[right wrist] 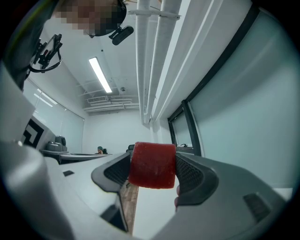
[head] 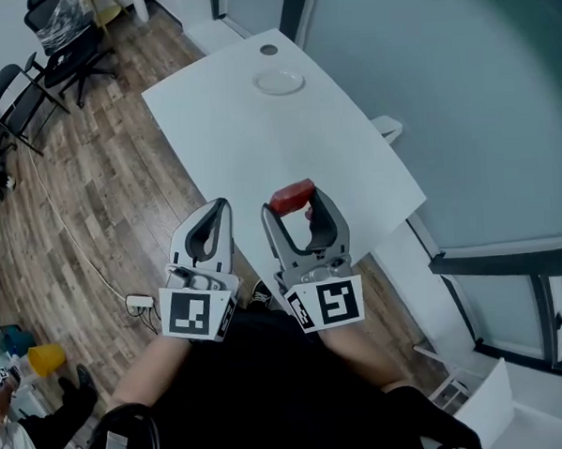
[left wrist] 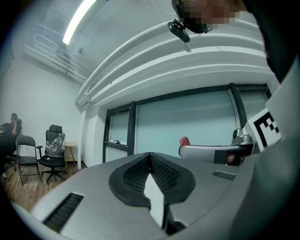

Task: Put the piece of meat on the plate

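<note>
A dark red block of meat [head: 291,197] is clamped between the jaws of my right gripper [head: 296,205], held in the air over the near end of the white table [head: 257,126]; in the right gripper view the meat [right wrist: 152,165] fills the gap between the black pads. The white plate [head: 279,81] lies far off at the table's other end. My left gripper [head: 222,208] hovers beside the right one with its jaws together and nothing in them; the left gripper view shows the pads [left wrist: 140,173] meeting at the tips.
A small round dark thing [head: 269,50] sits beyond the plate. Black office chairs [head: 60,43] stand at the far left on the wood floor [head: 92,210]. A cable and power strip [head: 139,301] lie on the floor near the left gripper. Glass wall panels run along the right.
</note>
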